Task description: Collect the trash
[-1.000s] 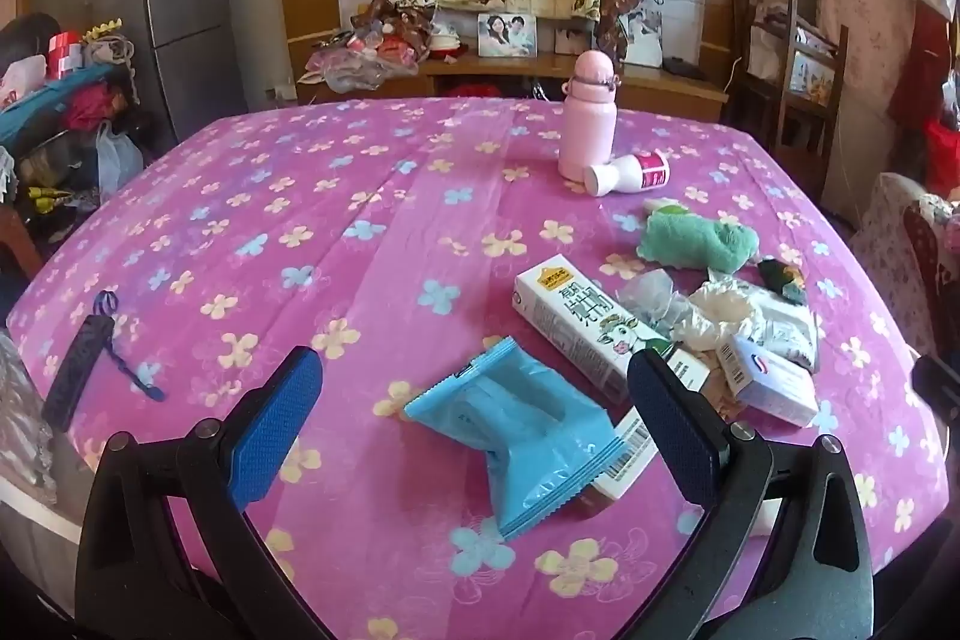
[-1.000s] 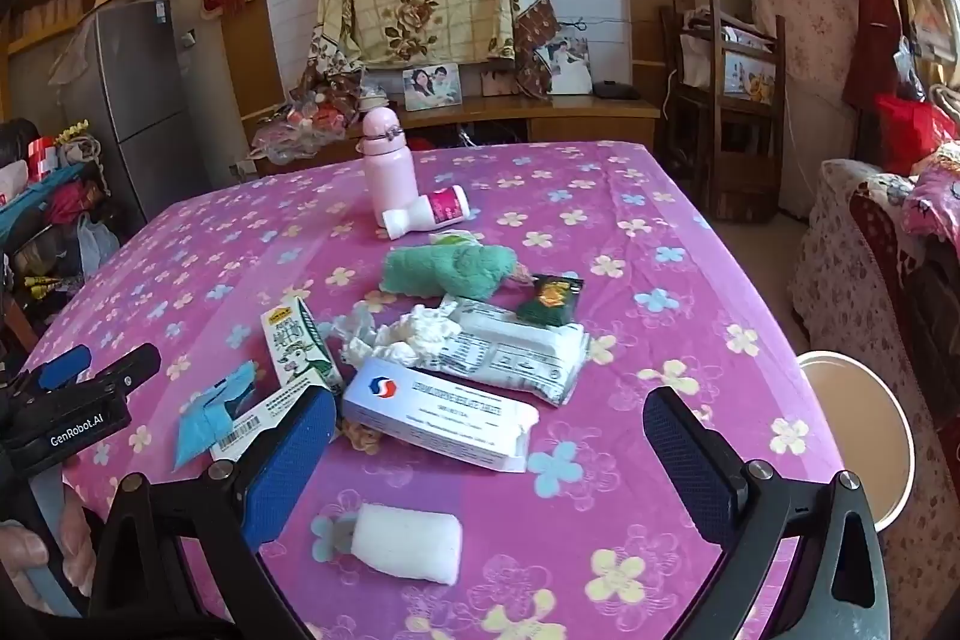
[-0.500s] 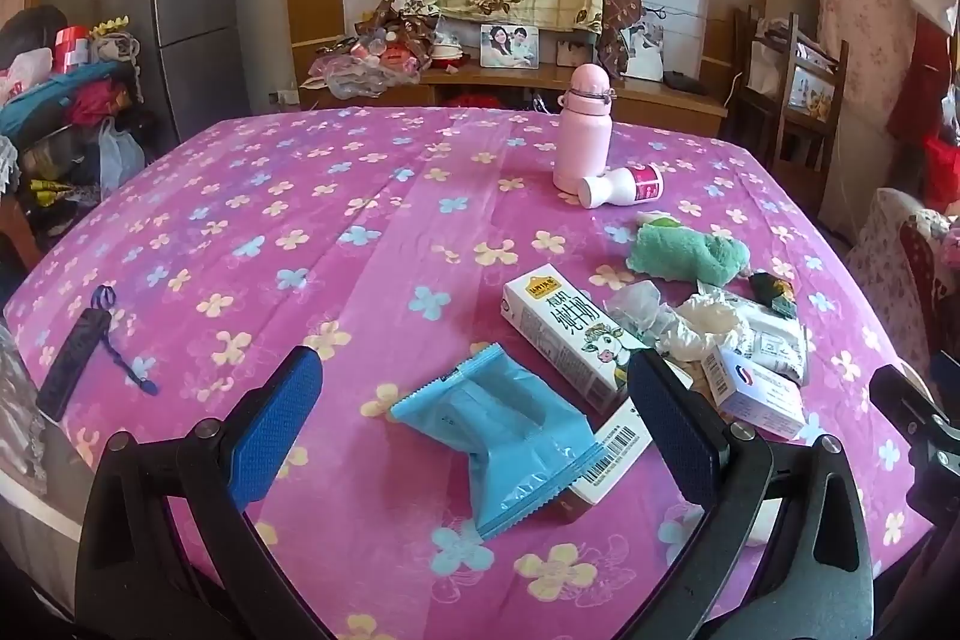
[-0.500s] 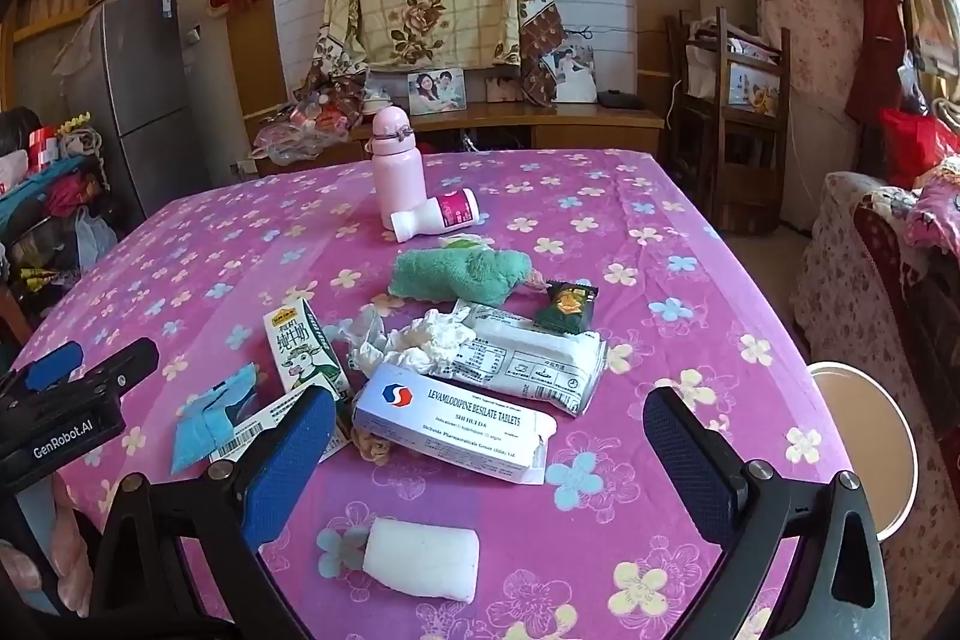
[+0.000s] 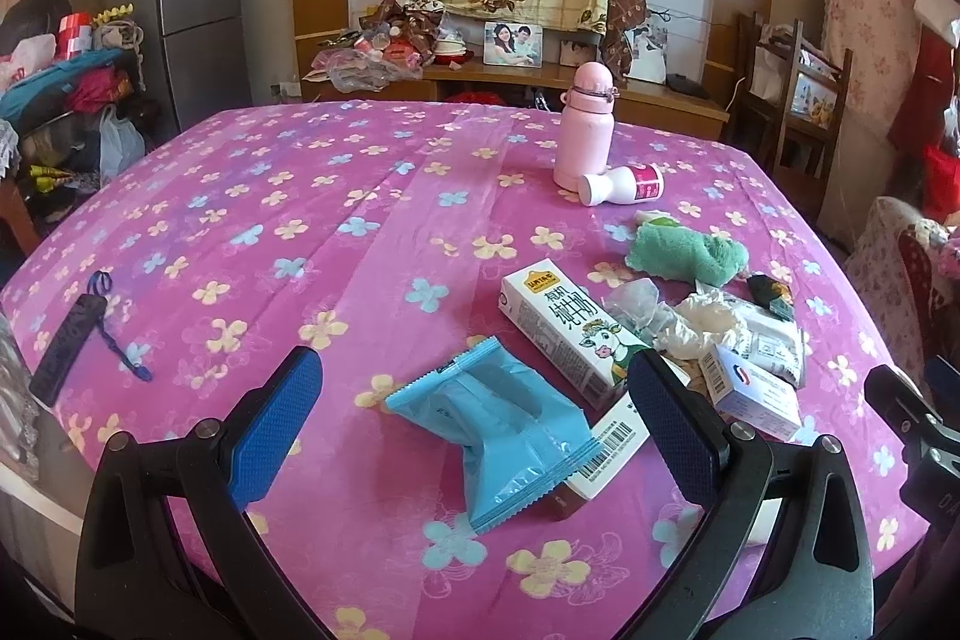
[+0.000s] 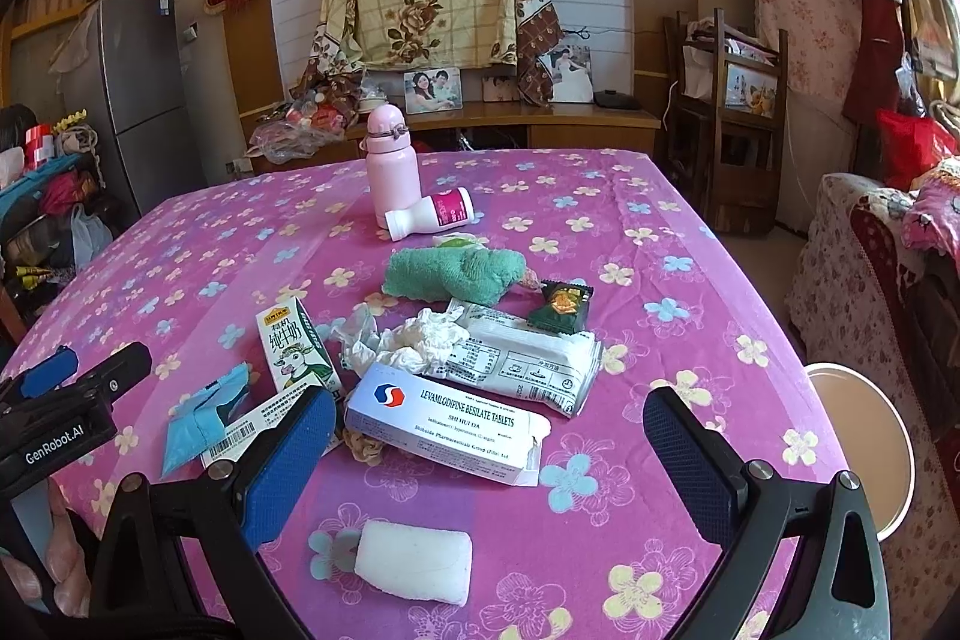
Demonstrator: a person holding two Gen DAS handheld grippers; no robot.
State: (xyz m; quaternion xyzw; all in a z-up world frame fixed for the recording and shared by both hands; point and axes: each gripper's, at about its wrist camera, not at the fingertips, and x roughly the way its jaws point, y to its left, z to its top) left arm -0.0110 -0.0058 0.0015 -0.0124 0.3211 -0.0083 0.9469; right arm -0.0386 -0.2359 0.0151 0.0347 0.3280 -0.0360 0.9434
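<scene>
Trash lies on a pink flowered tablecloth (image 5: 300, 220). A blue wrapper (image 5: 504, 424) lies between the jaws of my open, empty left gripper (image 5: 474, 430), over a white barcoded box (image 5: 606, 454). A milk carton (image 5: 564, 328) lies just beyond. My right gripper (image 6: 492, 448) is open and empty above a white tablet box (image 6: 444, 424) and a white foam block (image 6: 414, 562). Crumpled tissue (image 6: 420, 340), a white wipes pack (image 6: 528, 364) and a dark green sachet (image 6: 561, 307) lie behind the box. The left gripper also shows in the right wrist view (image 6: 66, 412).
A pink bottle (image 6: 393, 166) stands at the back with a small white bottle (image 6: 429, 217) lying beside it. A green towel (image 6: 456, 274) lies mid-table. A black remote with blue cord (image 5: 66, 346) is at the left edge. A round stool (image 6: 858, 442) stands right of the table.
Both grippers have drawn back and risen slightly, so the table items sit a little farther away. Nothing was picked up; both stay open.
</scene>
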